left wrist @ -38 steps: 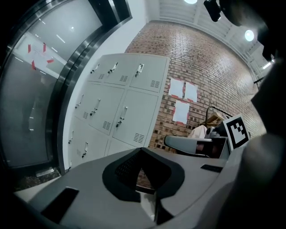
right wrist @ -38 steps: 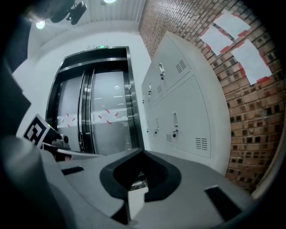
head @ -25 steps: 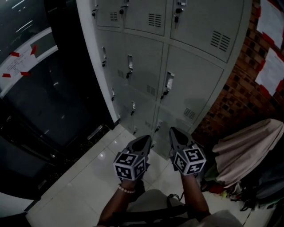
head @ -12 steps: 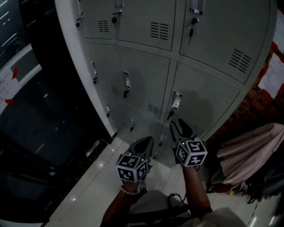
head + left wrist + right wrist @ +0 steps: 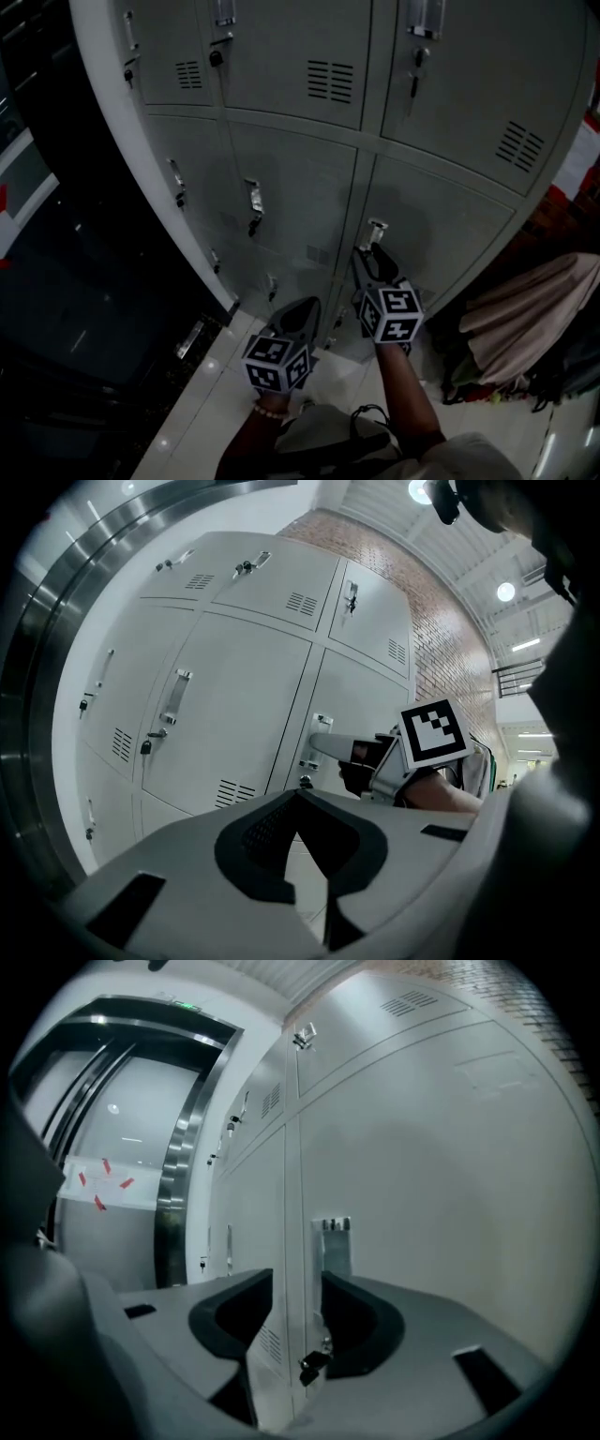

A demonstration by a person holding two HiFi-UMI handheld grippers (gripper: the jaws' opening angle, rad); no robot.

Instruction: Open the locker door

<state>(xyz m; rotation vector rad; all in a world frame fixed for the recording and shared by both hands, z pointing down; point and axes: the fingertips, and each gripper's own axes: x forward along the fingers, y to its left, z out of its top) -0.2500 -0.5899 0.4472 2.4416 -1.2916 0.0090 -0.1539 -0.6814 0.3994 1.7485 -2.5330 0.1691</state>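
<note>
1. Lockers (image 5: 281,178): grey bank, fills the head view from 10 to 2 o'clock.
2. Door (image 5: 441,225): at 2 o'clock, shut, flush with its neighbours.
3. Right gripper (image 5: 366,258): at 4 o'clock, jaws spread either side of the door edge and handle, not clamped.
4. Left gripper (image 5: 302,309): at 6 o'clock, jaws pressed together, empty, apart from the lockers.
5. Handle (image 5: 373,231): on the door's left edge, at 12 o'clock of the right gripper's tips.
6. Lock (image 5: 314,1363): dark, at 6 o'clock of the handle.

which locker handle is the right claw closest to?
The handle on the rightmost column's middle-row door: the open right claw points straight at it. The other handles sit further left or higher.
</note>
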